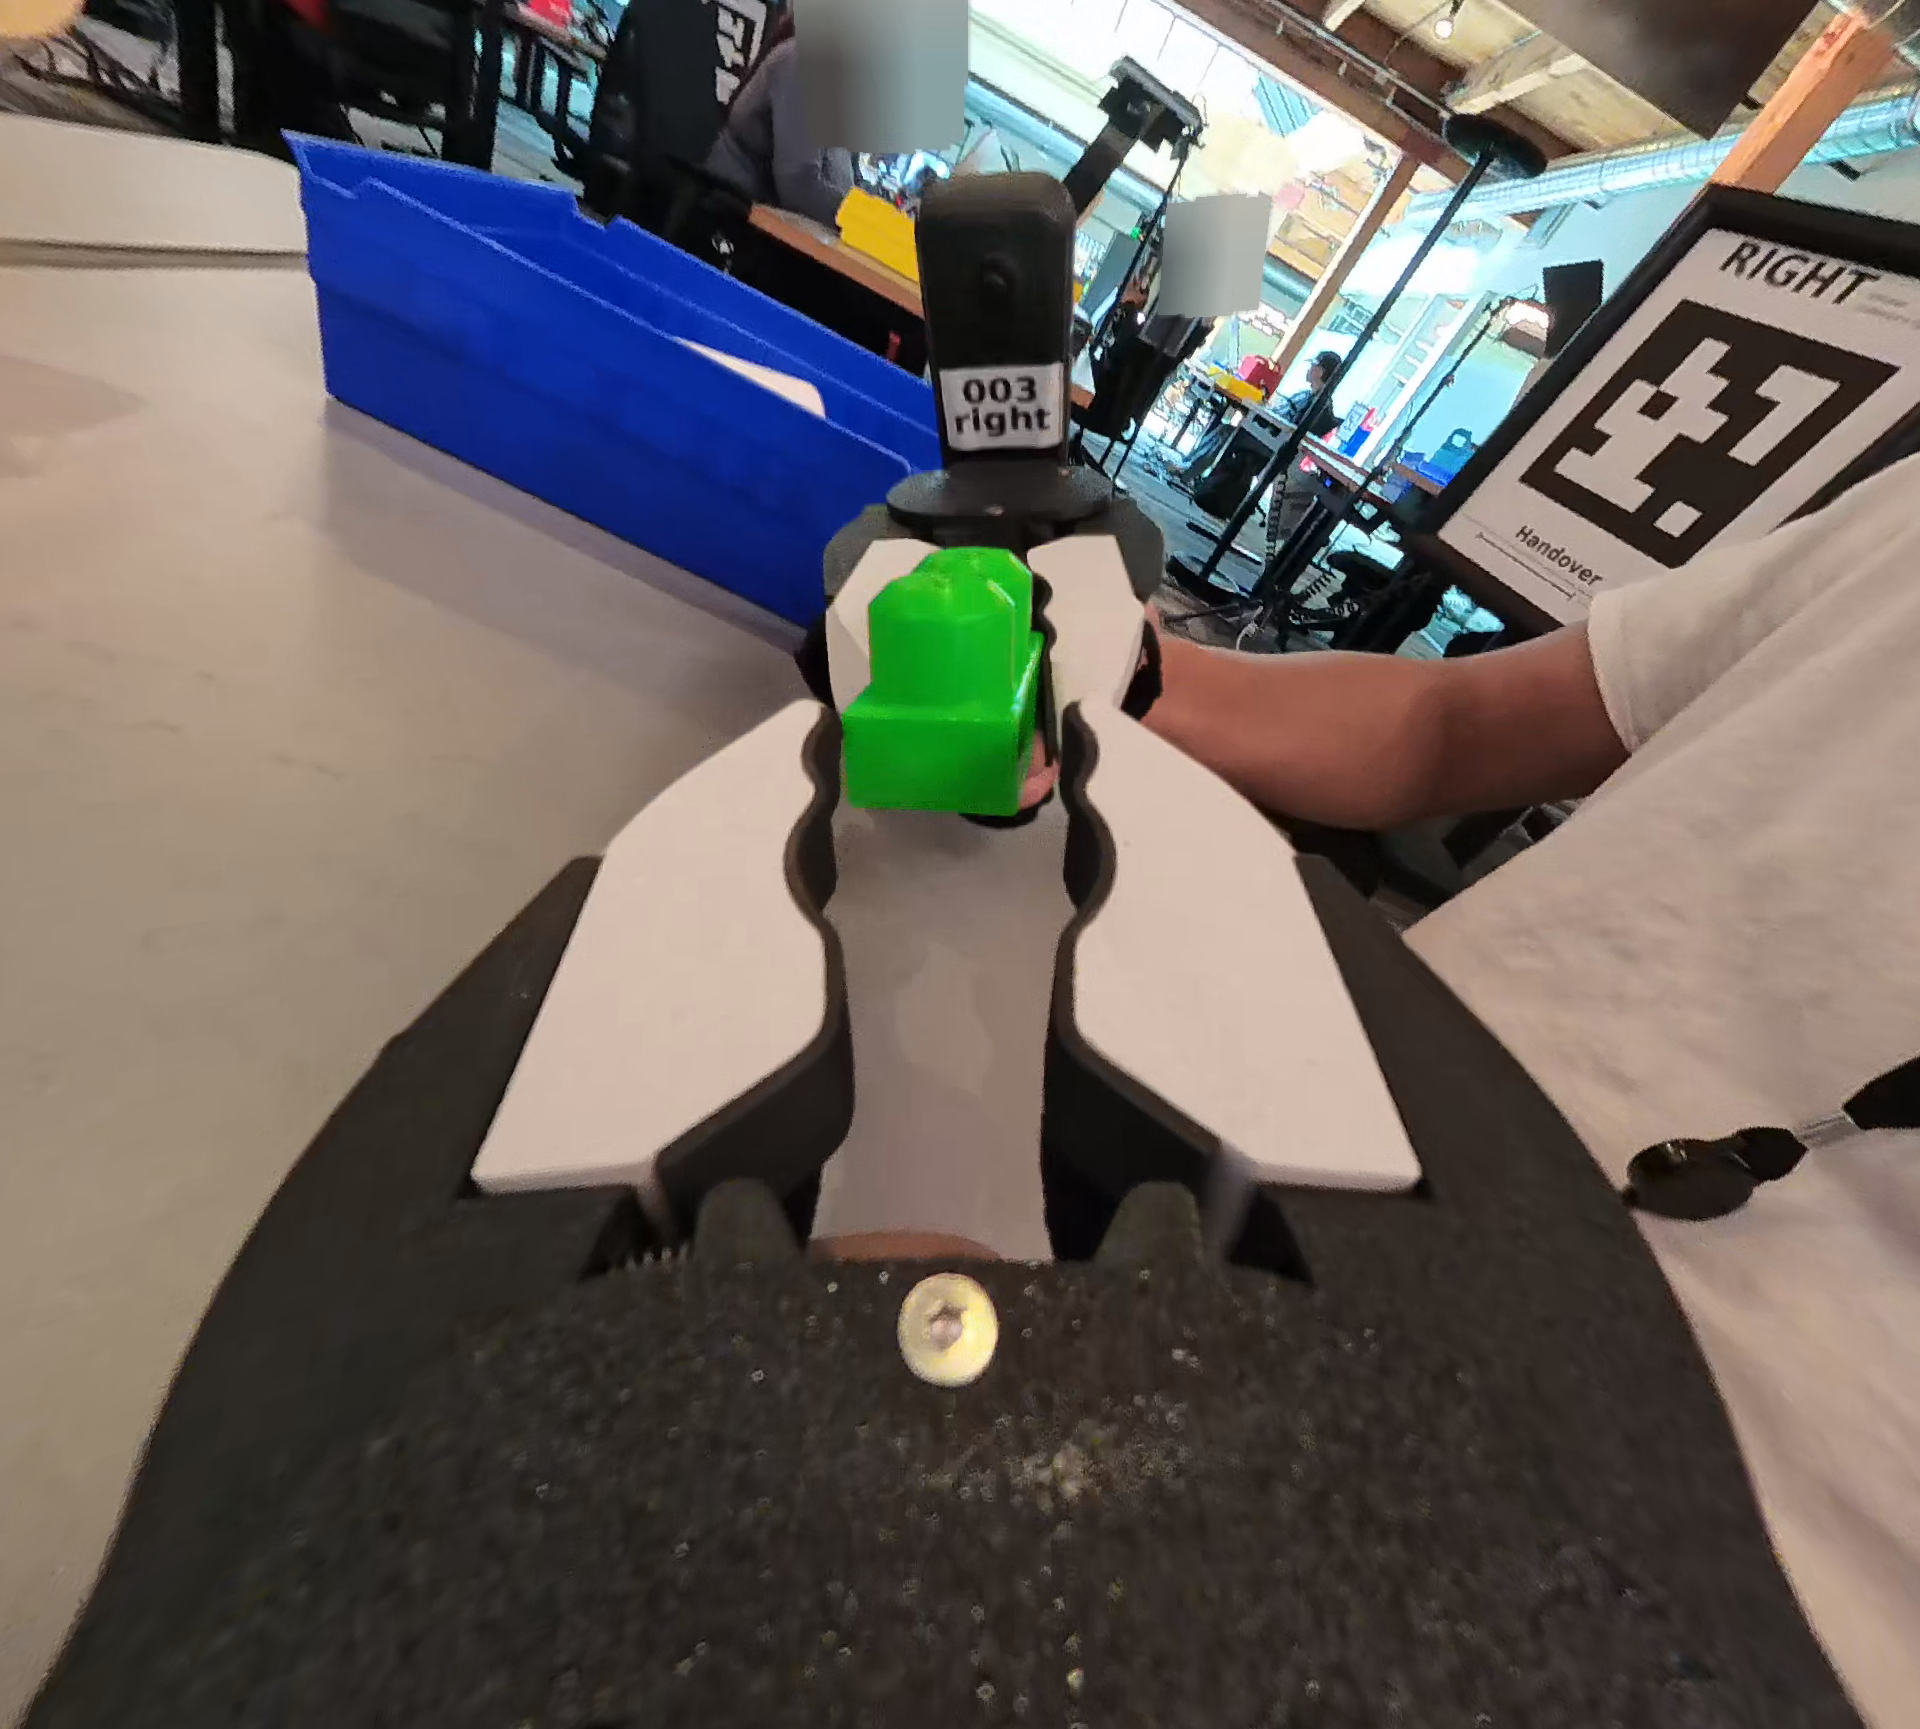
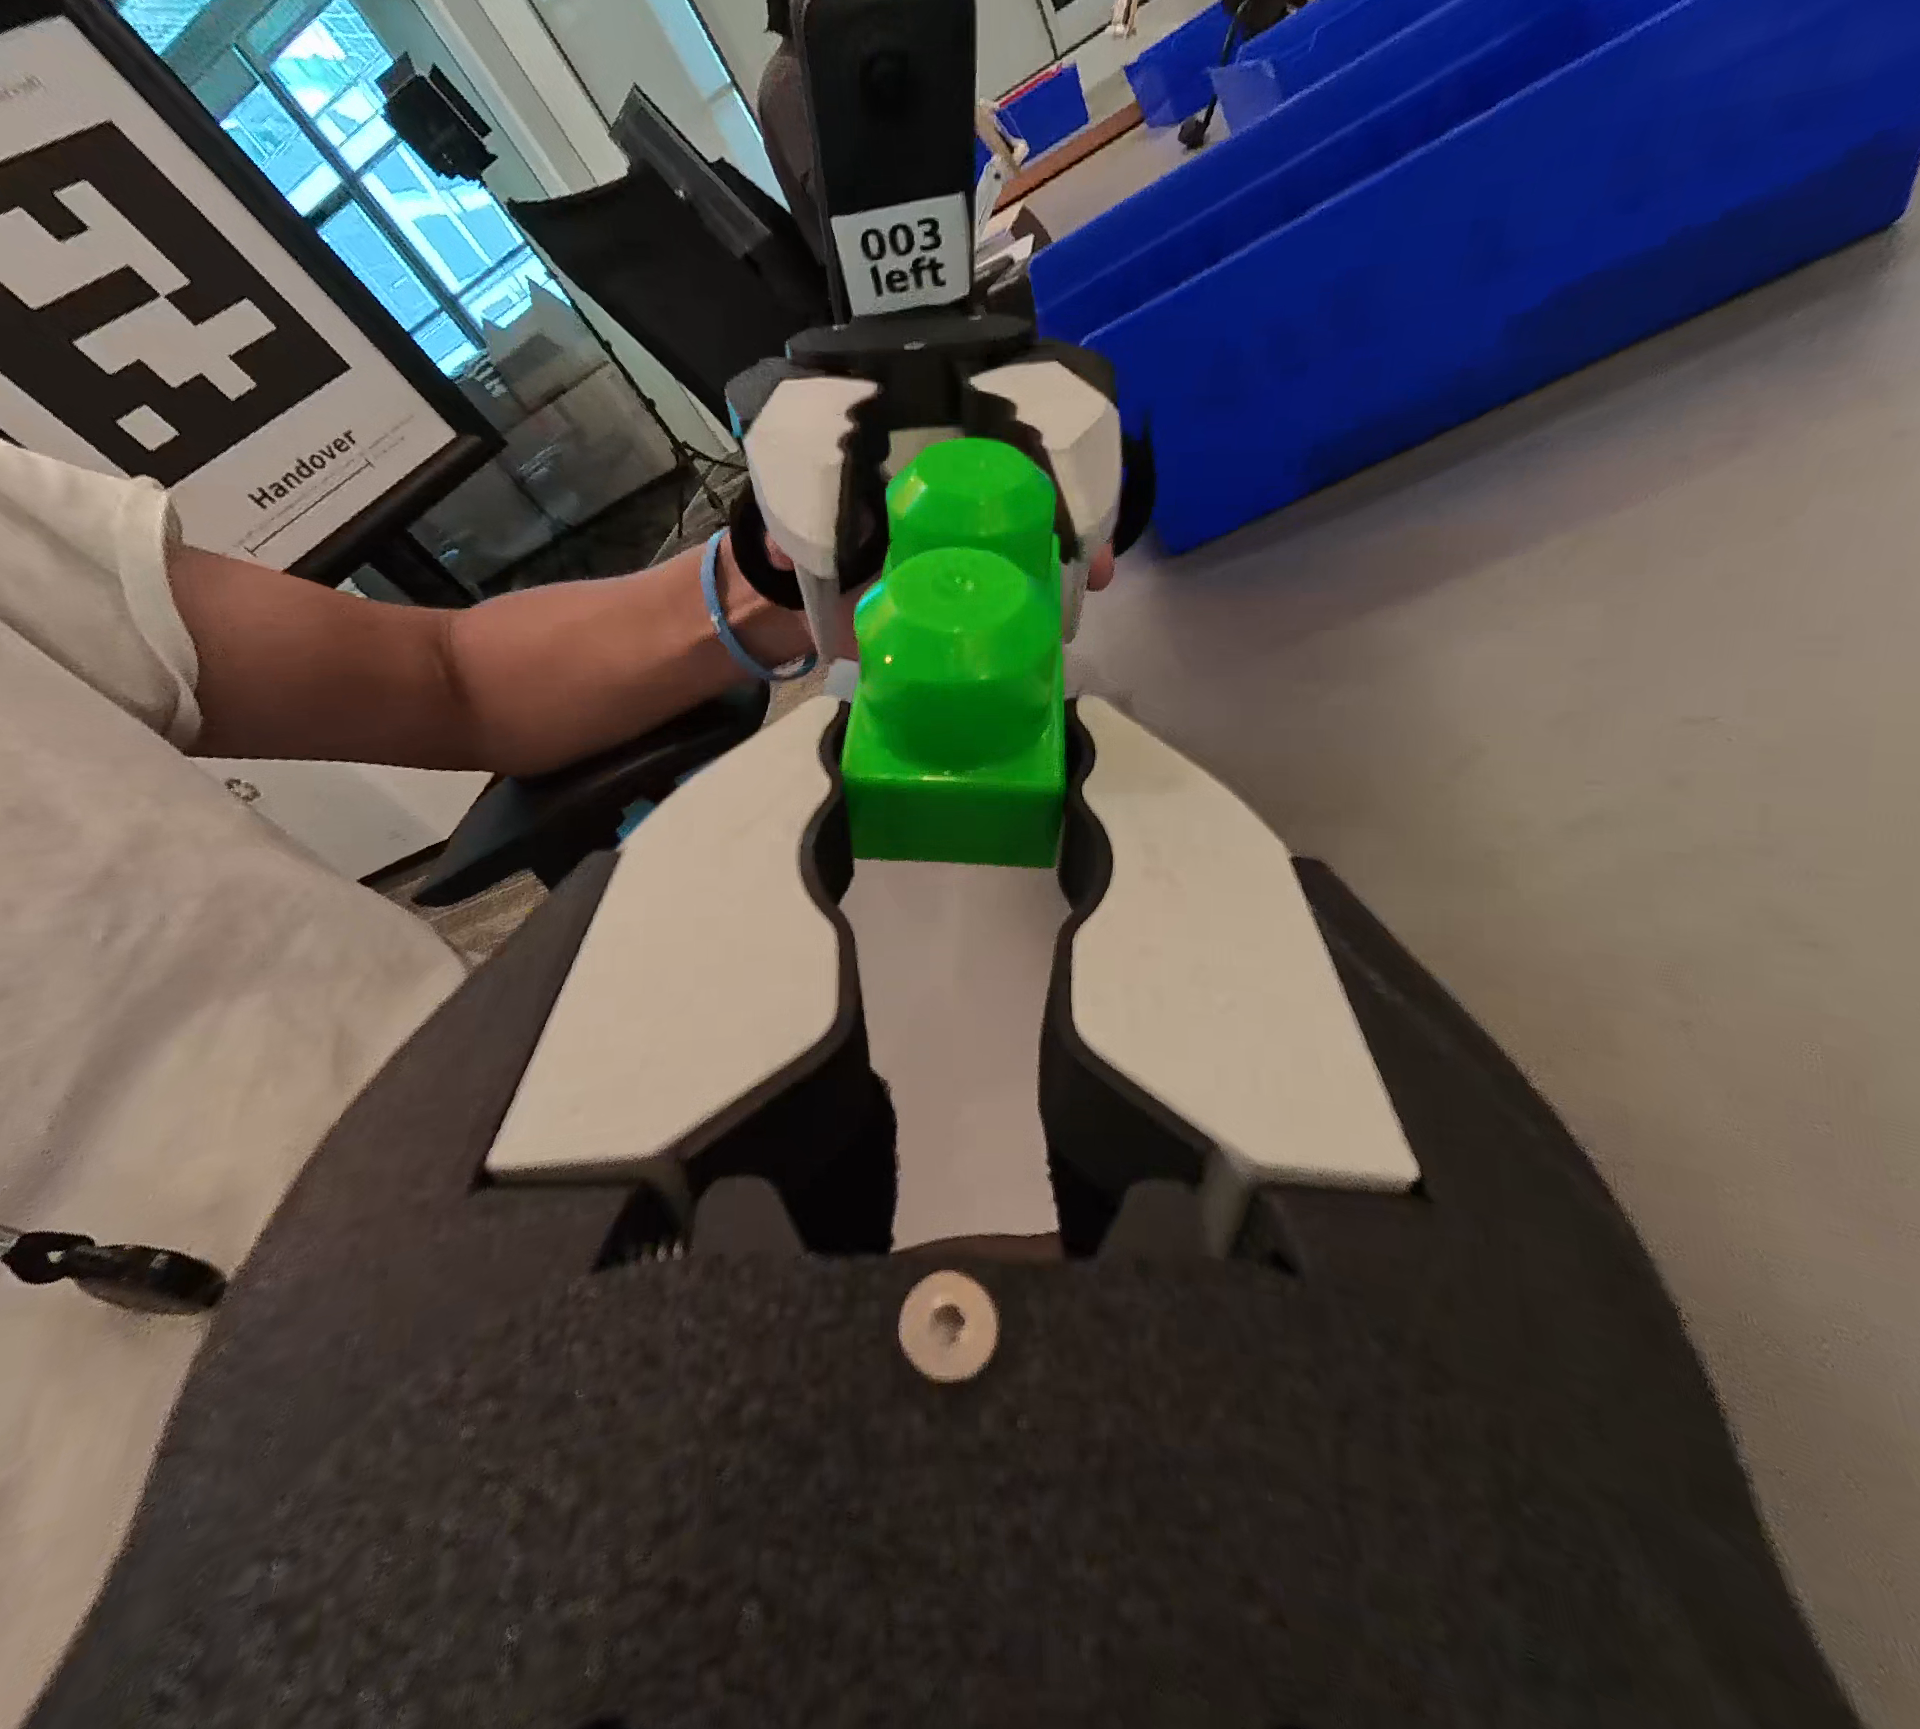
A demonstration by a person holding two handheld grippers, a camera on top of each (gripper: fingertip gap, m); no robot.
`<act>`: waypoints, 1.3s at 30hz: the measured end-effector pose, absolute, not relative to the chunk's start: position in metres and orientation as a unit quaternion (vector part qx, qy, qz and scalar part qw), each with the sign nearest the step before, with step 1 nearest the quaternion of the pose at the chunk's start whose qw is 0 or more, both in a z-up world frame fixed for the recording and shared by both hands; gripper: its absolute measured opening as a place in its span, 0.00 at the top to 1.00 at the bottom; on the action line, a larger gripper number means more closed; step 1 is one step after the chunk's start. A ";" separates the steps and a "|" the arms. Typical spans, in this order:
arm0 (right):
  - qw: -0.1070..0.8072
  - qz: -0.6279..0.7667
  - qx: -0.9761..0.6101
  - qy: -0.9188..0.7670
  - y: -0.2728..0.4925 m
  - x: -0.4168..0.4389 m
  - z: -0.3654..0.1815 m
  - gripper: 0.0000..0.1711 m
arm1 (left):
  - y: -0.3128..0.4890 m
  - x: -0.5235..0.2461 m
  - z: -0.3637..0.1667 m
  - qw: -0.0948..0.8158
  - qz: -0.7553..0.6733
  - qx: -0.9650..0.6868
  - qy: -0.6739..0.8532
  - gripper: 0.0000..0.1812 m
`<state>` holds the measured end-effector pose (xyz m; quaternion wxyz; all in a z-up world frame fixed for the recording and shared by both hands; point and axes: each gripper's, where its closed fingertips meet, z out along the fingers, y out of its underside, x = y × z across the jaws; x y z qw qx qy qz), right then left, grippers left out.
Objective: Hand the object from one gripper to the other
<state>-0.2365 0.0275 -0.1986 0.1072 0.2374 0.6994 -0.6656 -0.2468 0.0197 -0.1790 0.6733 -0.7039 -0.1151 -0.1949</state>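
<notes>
Two hand-held grippers meet nose to nose above a pale grey surface [image 1: 312, 744], with a green block [image 2: 961, 692] between them. The block is a large toy brick with two round studs on top.

In the right wrist view, the right gripper [image 2: 956, 806] clasps the block's near end, its two white fingers pressed against the block's sides. The left gripper [image 2: 935, 484] faces it from the far end, its fingers on either side of the far stud.

In the left wrist view, the block [image 1: 940, 703] sits just past the tips of the left gripper [image 1: 945, 744]. The fingers stand a little wider than the block, and the gap looks unclosed, though the angle makes contact hard to judge. The right gripper [image 1: 987, 630] holds the far end.

Blue bins [image 2: 1507, 225] rest on the surface behind the grippers. A person's bare forearm [image 1: 1351, 723] and white shirt show at the side.
</notes>
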 end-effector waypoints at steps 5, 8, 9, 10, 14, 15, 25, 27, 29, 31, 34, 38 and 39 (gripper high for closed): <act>0.121 -0.658 0.226 0.708 0.019 -0.230 -0.203 0.79 | 0.028 -0.235 -0.197 0.633 -0.193 -0.744 -0.092 0.79; 0.129 -0.660 0.227 0.705 0.021 -0.230 -0.204 0.79 | 0.030 -0.234 -0.197 0.625 -0.178 -0.755 -0.088 0.79; 0.126 -0.661 0.231 0.703 0.022 -0.233 -0.204 0.78 | 0.031 -0.236 -0.196 0.625 -0.166 -0.757 -0.091 0.80; 0.117 -0.662 0.237 0.701 0.024 -0.236 -0.206 0.78 | 0.032 -0.239 -0.197 0.625 -0.148 -0.761 -0.093 0.80; 0.069 -0.655 0.280 0.698 0.038 -0.259 -0.215 0.71 | 0.028 -0.265 -0.201 0.613 -0.047 -0.778 -0.130 0.80; 0.043 -0.650 0.291 0.700 0.043 -0.265 -0.219 0.71 | 0.024 -0.274 -0.202 0.606 -0.012 -0.782 -0.144 0.80; -0.065 -0.622 0.417 0.659 0.049 -0.296 -0.225 0.56 | 0.016 -0.297 -0.209 0.556 0.120 -0.806 -0.163 0.80; -0.089 -0.616 0.439 0.648 0.049 -0.300 -0.221 0.56 | 0.016 -0.298 -0.213 0.543 0.133 -0.814 -0.159 0.80; -0.111 -0.608 0.455 0.641 0.048 -0.303 -0.216 0.54 | 0.017 -0.300 -0.217 0.526 0.161 -0.822 -0.149 0.80; -0.123 -0.599 0.471 0.636 0.046 -0.304 -0.214 0.53 | 0.018 -0.300 -0.220 0.507 0.189 -0.830 -0.134 0.80; -0.128 -0.590 0.481 0.635 0.040 -0.304 -0.213 0.53 | 0.022 -0.298 -0.221 0.484 0.232 -0.837 -0.108 0.80; -0.108 -0.591 0.483 0.637 0.034 -0.301 -0.216 0.52 | 0.029 -0.289 -0.220 0.477 0.249 -0.839 -0.084 0.80; -0.103 -0.594 0.483 0.635 0.034 -0.301 -0.216 0.52 | 0.031 -0.288 -0.220 0.476 0.252 -0.838 -0.082 0.80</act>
